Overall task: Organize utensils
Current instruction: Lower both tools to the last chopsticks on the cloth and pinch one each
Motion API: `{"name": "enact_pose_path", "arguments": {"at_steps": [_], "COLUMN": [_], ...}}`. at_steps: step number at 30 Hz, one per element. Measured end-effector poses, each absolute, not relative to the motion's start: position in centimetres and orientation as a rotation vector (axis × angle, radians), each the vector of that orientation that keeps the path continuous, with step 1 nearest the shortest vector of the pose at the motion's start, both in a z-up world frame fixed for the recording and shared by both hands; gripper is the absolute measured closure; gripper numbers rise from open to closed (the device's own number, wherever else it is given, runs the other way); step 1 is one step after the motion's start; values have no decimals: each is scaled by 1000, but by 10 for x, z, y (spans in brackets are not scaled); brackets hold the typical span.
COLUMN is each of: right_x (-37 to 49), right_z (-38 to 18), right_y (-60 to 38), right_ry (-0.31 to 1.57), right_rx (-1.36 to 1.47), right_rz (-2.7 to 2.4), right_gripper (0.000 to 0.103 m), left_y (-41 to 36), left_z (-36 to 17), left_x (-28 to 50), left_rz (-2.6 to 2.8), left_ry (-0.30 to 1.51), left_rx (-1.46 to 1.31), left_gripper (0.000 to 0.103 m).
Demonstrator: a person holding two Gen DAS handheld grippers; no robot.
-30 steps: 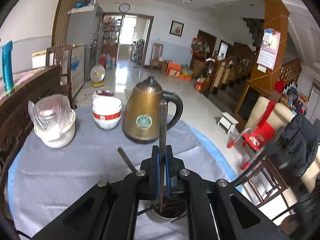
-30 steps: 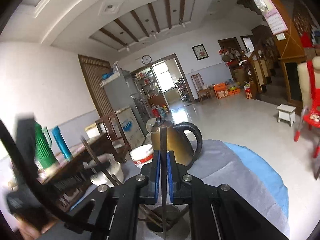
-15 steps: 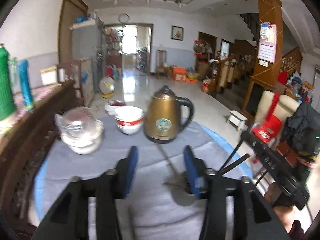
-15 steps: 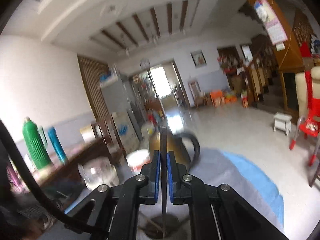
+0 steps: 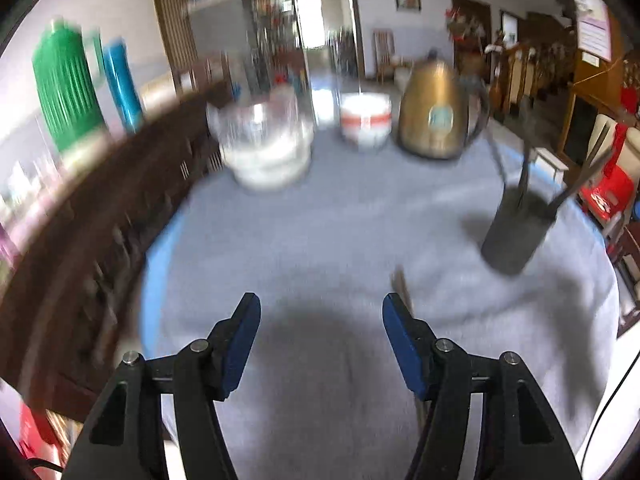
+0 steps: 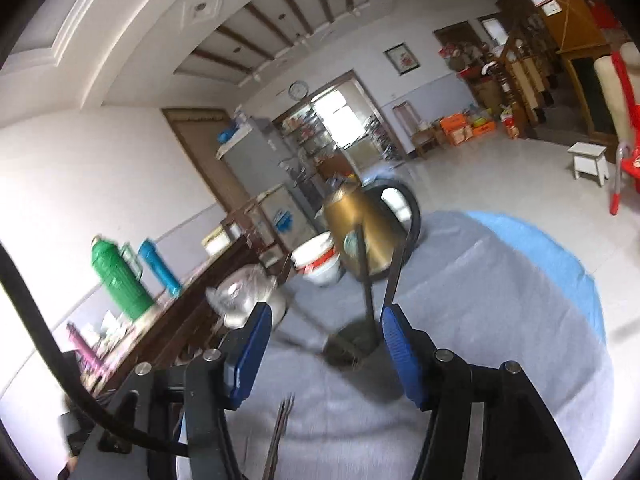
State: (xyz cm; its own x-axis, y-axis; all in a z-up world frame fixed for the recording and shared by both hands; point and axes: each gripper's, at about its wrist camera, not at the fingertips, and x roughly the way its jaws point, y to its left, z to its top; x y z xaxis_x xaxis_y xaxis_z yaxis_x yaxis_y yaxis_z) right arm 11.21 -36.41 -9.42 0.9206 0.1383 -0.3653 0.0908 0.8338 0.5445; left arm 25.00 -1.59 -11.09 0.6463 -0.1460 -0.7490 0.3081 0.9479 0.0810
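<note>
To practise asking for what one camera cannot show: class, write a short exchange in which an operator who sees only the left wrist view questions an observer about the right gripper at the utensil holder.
Operator: Is the right gripper holding anything?
Observer: No. The right gripper has its jaws opening and its pads press on nothing. The utensil holder stands just ahead of the gap.
Operator: Is anything lying under it?
Observer: Yes. A thin pair of sticks, probably chopsticks, lies on the grey cloth below that gripper.
</note>
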Motion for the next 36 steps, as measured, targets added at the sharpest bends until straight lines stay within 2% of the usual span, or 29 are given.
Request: {"name": "enact_pose_path", "arguments": {"at_steps": [4,8,14,22,36], "right_x": [117,131,145,151,147], "right_z": [-134,-175,-206,-215,-219], "right_y": [-332,-314,-295,-311,-332], "right_ry": [526,612,700,716,707], "right_rx": [561,608,593,641,712], "right_rz": [70,85,109,88,71], "right_gripper": [45,53,54,54,54], "left_y": [-13,-22,-40,-55,-62], "left_z": [-137,-148,-179,-208,-221], "left_x": [254,259,283,298,272], "left_rz": [-283,-354,-412,-406,-414], "left_ry": [902,922,1021,1091,1117], "left_rx": [180,169,145,156,163], "left_gripper": [39,39,39,39,38]}}
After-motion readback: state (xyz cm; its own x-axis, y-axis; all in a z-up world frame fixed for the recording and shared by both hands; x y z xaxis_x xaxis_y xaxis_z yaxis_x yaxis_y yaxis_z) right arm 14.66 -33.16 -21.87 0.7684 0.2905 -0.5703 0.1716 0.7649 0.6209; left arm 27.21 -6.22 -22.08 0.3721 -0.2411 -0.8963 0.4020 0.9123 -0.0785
